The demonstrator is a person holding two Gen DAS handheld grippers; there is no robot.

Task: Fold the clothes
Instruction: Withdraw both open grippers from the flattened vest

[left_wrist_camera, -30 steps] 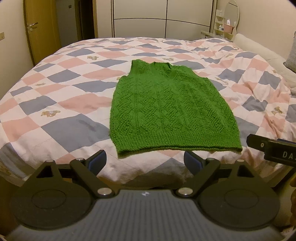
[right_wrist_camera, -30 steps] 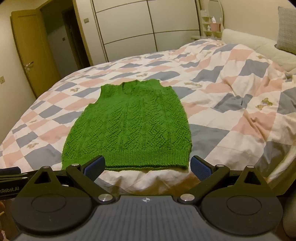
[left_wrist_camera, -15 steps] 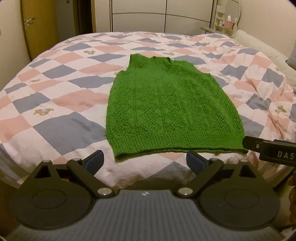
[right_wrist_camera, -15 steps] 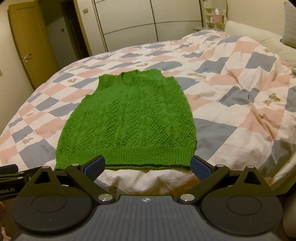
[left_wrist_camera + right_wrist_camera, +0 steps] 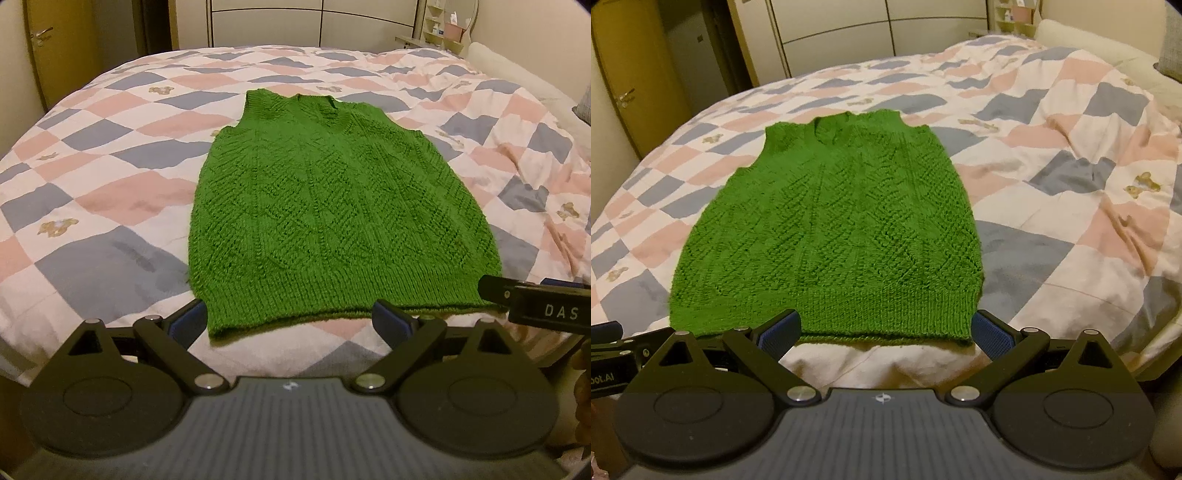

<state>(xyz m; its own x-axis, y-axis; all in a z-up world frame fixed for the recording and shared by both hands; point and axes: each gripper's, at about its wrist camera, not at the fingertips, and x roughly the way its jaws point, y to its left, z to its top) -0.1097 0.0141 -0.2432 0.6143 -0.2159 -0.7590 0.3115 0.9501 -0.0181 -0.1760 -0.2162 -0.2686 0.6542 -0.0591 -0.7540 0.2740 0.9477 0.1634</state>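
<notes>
A green knitted sleeveless vest (image 5: pixel 332 206) lies flat on the bed, neck away from me, hem nearest; it also shows in the right wrist view (image 5: pixel 834 229). My left gripper (image 5: pixel 290 325) is open and empty, just short of the hem's left part. My right gripper (image 5: pixel 884 332) is open and empty, at the hem's right part, its right fingertip beside the vest's lower right corner. The right gripper's body (image 5: pixel 546 306) shows at the right edge of the left wrist view; the left gripper's body (image 5: pixel 613 354) shows at the left edge of the right wrist view.
The bed carries a quilt (image 5: pixel 110 177) of pink, grey and white diamonds. White wardrobe doors (image 5: pixel 879 33) stand behind the bed, a wooden door (image 5: pixel 48 48) at the back left, a shelf with small items (image 5: pixel 447 33) at the back right, a pale headboard (image 5: pixel 1108 51) at the right.
Both grippers have moved forward toward the vest's hem, so the vest looks larger and nearer. Both stay open. The vest has not moved.
</notes>
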